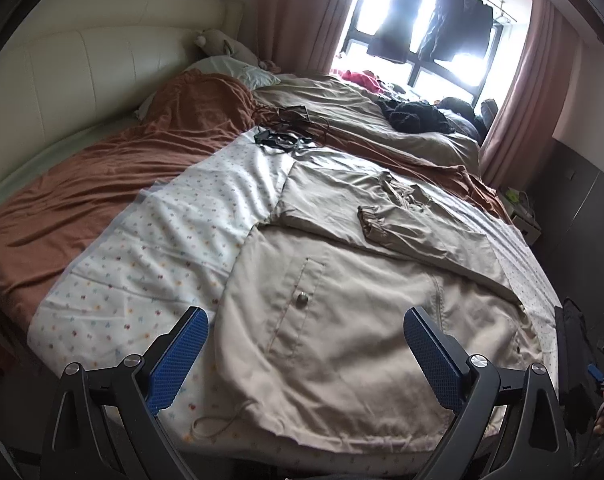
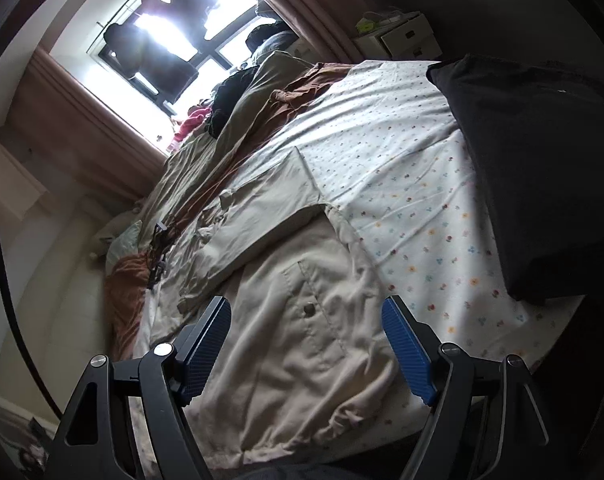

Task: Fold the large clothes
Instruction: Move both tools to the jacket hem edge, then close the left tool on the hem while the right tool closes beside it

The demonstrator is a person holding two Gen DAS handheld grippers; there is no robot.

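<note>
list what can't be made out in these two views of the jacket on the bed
- Beige jacket: hem middle hidden in both wrist views, behind each hand-held gripper's frame at the bottom edge.
- Jacket's underside: hidden, against the dotted sheet.
- Clothes hanging at the window: only silhouettes, backlit.
- Black item: cut off by the right wrist view's edge.

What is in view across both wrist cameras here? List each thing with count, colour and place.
jacket: one, beige, spread flat on the near bed, sleeves folded across
patterned sheet: one, white with small coloured prints, under the jacket
blanket: one, rust-brown, far side by the headboard
dark folded item: one, black, on the sheet beside the jacket
cables: a tangle, black, mid-bed
hanging clothes: several, dark, at the window
curtains: pink
left gripper: open, above the jacket
right gripper: open, above the jacket
</note>
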